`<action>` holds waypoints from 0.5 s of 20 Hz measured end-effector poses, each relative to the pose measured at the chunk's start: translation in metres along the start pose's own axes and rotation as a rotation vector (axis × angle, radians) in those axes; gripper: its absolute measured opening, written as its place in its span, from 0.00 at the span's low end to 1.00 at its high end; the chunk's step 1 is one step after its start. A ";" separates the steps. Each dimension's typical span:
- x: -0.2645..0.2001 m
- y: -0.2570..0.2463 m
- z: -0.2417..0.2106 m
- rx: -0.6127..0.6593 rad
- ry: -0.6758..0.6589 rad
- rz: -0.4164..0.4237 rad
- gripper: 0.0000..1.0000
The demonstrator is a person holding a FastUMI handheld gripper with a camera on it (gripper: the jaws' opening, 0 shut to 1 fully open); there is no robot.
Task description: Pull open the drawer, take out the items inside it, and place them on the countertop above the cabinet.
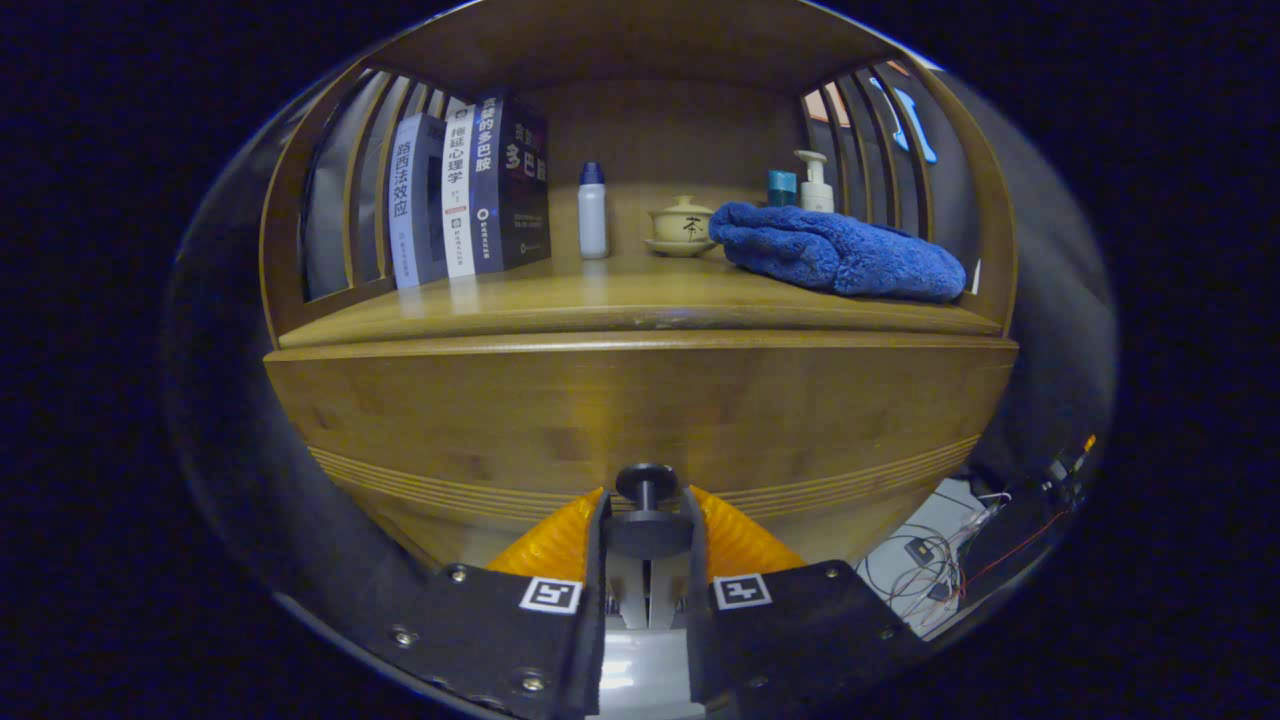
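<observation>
Pinching the dark round drawer knob point(646, 482) between both fingers, gripper point(647, 525) closed on its stem and disc, low on the wooden drawer front point(640, 420) of the cabinet. Looks rigid and small, likely a bit slick, so a grip seated behind the knob head should hold best under a straight pull. Drawer itself probably moderately heavy, stiff, sliding on runners; still shut by the look of it, contents hidden. Above, the countertop point(600, 300) already carries upright books point(470, 190), a white bottle point(592, 212), a lidded tea cup point(682, 225), a pump bottle point(815, 182) and a soft blue towel point(835, 252) at the right. Bare wood along the front edge and middle seems the roomiest landing spot. Slatted side rails point(350, 180) and the shelf overhead limit clearance; loose cables point(940, 560) lie on the floor off to the right.
</observation>
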State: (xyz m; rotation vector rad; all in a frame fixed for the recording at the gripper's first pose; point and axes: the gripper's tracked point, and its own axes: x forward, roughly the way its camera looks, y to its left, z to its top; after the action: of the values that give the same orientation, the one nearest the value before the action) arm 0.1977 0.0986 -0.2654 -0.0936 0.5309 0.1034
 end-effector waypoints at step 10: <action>-0.068 -0.003 -0.030 0.013 -0.002 -0.010 0.34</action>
State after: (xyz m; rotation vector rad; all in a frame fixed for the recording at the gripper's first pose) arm 0.1249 0.0868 -0.2570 -0.0836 0.5290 0.0900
